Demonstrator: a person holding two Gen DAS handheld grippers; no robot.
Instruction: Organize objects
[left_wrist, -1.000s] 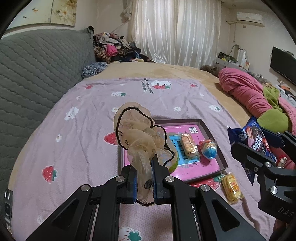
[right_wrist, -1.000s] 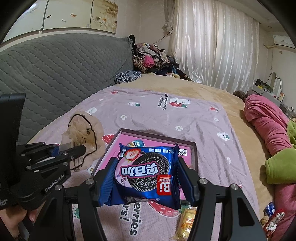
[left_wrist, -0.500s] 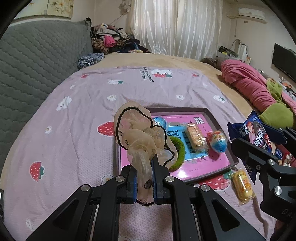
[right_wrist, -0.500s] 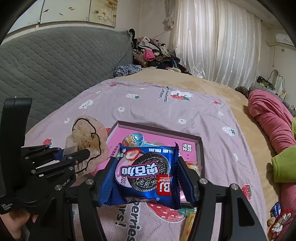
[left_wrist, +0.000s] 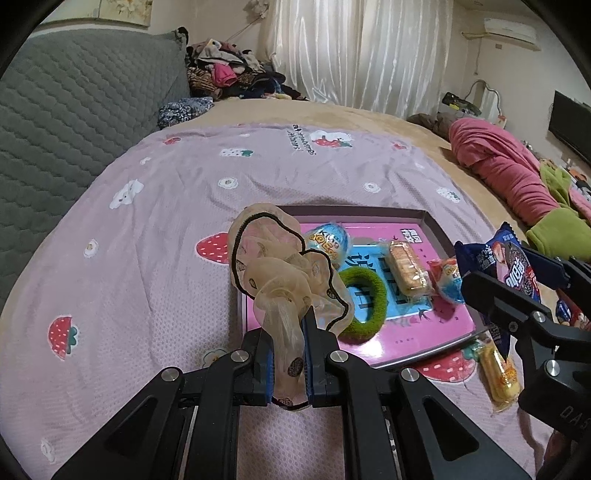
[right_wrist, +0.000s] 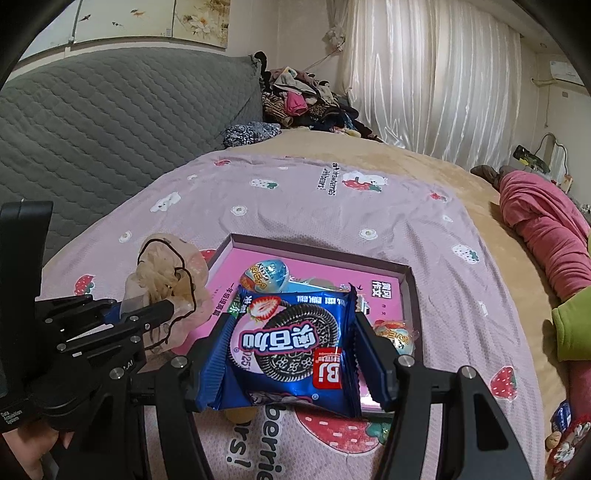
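Observation:
My left gripper (left_wrist: 287, 325) is shut on a beige sheer scrunchie (left_wrist: 280, 273) and holds it above the left edge of the pink tray (left_wrist: 424, 218). My right gripper (right_wrist: 291, 339) is shut on a blue cookie packet (right_wrist: 291, 347), held above the tray's near edge (right_wrist: 406, 273). In the tray lie a green hair tie (left_wrist: 364, 308), a wrapped cake (left_wrist: 406, 269) and two foil eggs (left_wrist: 328, 240) (left_wrist: 448, 278). The right gripper and packet show at the right of the left wrist view (left_wrist: 506, 266); the left gripper and scrunchie (right_wrist: 166, 273) show at the left of the right wrist view.
A yellow wrapped cake (left_wrist: 498, 373) lies on the purple strawberry sheet (left_wrist: 147, 240) in front of the tray. A grey quilted headboard (left_wrist: 74, 122) stands at the left, a clothes pile (left_wrist: 229, 77) at the back, and pink and green bedding (left_wrist: 509, 173) at the right.
Both grippers have moved forward toward the tray with their loads. The tray and its contents now appear closer and larger in both views.

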